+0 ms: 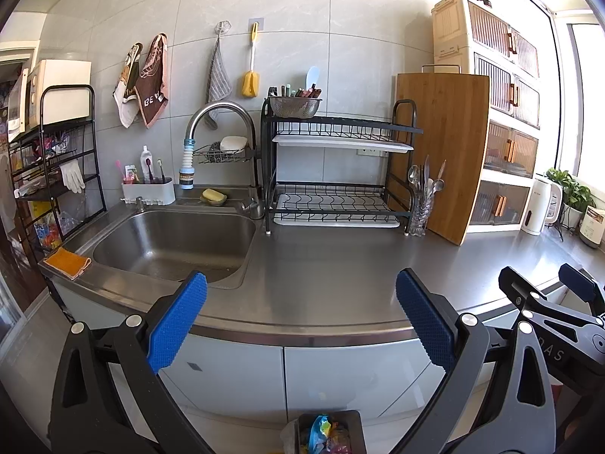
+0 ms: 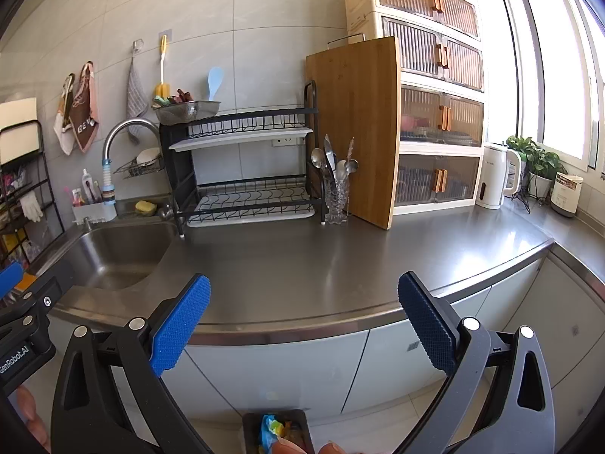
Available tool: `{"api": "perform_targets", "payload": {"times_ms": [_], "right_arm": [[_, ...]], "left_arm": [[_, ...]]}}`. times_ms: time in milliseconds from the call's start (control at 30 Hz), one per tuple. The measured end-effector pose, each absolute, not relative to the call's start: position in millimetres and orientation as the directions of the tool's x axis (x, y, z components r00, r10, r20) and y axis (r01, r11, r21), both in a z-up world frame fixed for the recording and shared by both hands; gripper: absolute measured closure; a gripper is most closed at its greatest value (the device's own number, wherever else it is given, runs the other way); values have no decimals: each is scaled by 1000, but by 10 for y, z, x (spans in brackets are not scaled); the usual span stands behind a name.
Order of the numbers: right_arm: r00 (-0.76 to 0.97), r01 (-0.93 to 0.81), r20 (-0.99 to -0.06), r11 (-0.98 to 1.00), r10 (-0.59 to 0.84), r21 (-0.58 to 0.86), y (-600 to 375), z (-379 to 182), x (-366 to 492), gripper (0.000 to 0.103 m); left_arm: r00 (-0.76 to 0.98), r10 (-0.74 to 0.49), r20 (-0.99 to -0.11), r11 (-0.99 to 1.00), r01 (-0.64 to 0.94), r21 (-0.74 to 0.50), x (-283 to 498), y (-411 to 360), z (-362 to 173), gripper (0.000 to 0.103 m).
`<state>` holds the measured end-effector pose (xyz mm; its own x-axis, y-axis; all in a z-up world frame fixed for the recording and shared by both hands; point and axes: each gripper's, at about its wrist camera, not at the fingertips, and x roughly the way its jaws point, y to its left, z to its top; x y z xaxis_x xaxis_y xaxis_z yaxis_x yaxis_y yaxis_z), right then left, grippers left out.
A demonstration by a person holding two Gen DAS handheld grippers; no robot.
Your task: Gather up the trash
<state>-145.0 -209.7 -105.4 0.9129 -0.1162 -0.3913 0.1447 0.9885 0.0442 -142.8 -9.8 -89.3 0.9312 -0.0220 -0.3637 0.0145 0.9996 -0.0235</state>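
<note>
Trash (image 1: 324, 433) piled in bin (image 1: 351, 422) on floor below bench (image 1: 340, 265) front edge. Left tool (image 1: 301, 316) and right tool (image 2: 304, 317) wide, empty, hovering above; collection apparently complete.

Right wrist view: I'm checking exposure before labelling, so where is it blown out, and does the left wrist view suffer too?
Right wrist view: the window is blown out white, and the steel countertop carries soft glare beside the kettle. Left wrist view: the window clips only at the far right edge; the sink is evenly lit; fisheye bends the counter edge in both.
</note>
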Motion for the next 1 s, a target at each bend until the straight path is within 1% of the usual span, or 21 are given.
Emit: {"api": "perform_targets", "payload": {"times_ms": [1000], "right_arm": [[911,144,-396,989,-117,38,-2056,-1059,-1461,3]], "left_arm": [[930,-24,-367,1000,16,-23,-1434,-98,-895,8]]}}
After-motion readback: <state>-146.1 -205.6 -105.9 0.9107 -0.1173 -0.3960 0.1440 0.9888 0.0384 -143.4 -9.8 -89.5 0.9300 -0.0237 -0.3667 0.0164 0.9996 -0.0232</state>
